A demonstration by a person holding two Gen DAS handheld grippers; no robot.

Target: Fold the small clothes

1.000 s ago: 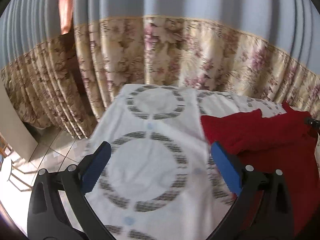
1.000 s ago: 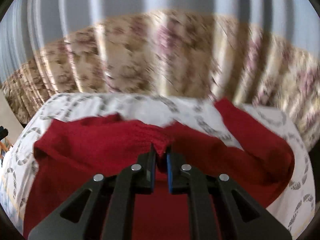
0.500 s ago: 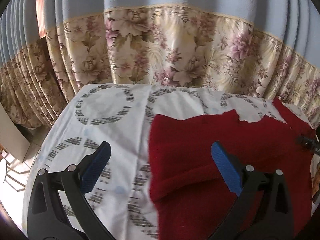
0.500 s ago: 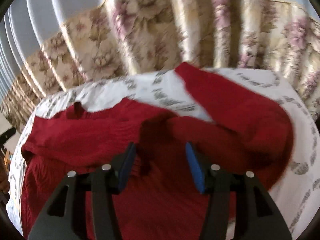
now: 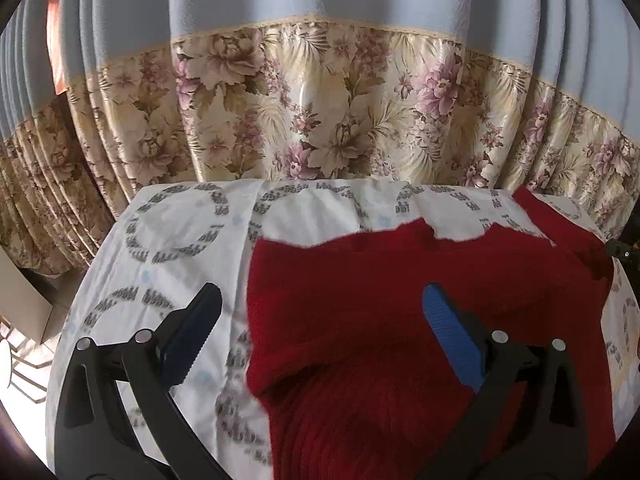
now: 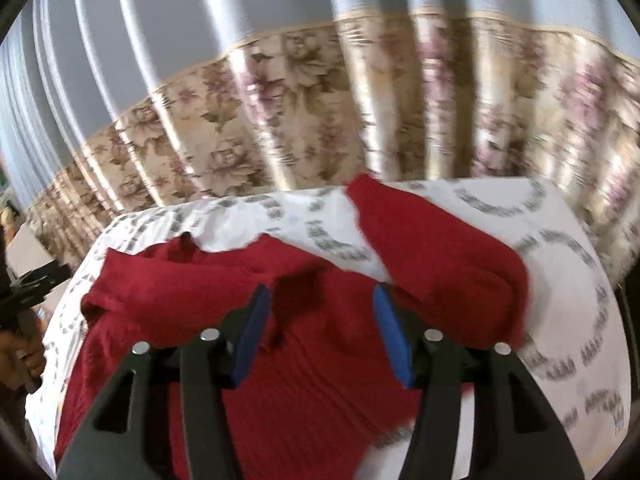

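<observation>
Sweater: red knit sweater (image 5: 360,320) lies on the white ring-print sheet (image 5: 180,240), spread toward the sheet's right edge; left part of sheet is bare.
Sleeves: one sleeve (image 6: 432,248) runs diagonally to the far right corner; left sleeve looks already folded in over the body, its fold near the sheet's middle.
Left gripper: left gripper (image 5: 320,328) spread wide, holding nothing, hovering over the sweater's left folded edge.
Right gripper: right gripper (image 6: 320,320) spread apart, holding nothing, above the chest area near the sleeve root.
Step (judged): next fold, likely the loose right sleeve.
How to do well: pinch the sleeve near its cuff, single layer only, carry it across flat; avoid catching the sheet.
Orientation: neckline toward the far edge by the floral curtain (image 5: 320,120), hem toward the near edge.
Long axis: far-to-near edge.
</observation>
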